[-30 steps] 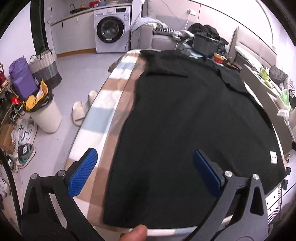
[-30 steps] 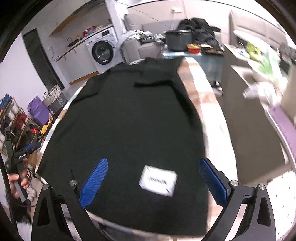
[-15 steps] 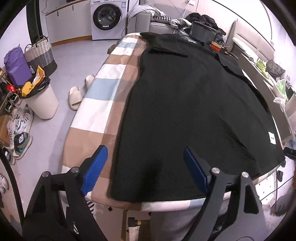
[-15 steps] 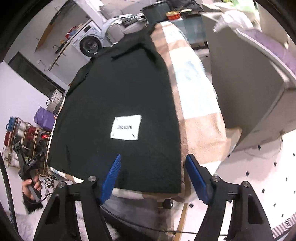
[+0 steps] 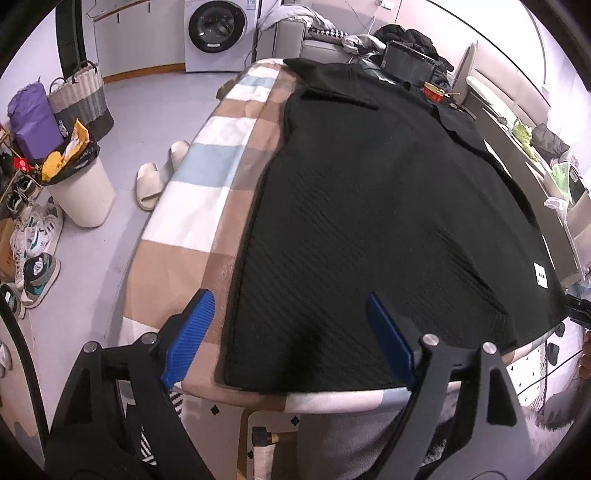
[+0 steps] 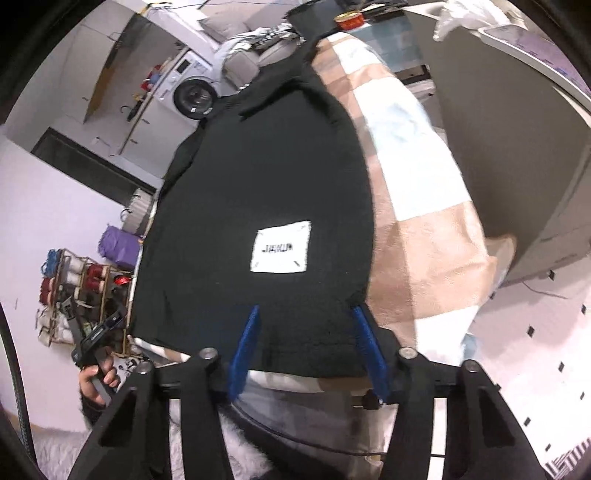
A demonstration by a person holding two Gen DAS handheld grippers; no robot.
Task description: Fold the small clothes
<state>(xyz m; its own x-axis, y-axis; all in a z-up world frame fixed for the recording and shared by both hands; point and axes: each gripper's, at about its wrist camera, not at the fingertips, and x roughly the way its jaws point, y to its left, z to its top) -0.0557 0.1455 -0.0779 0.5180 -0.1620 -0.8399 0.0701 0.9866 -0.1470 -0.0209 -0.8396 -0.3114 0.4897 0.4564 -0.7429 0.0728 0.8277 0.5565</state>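
A black shirt [image 5: 388,206] lies flat on the table's checked cloth [image 5: 207,206].

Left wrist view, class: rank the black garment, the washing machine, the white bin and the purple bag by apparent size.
1. black garment
2. washing machine
3. white bin
4. purple bag

The machine stands farthest away, so its rank is unsure.

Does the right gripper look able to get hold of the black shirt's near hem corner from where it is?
Probably yes: the right gripper straddles the black shirt hem, jaws closing with cloth between them and nothing blocking.
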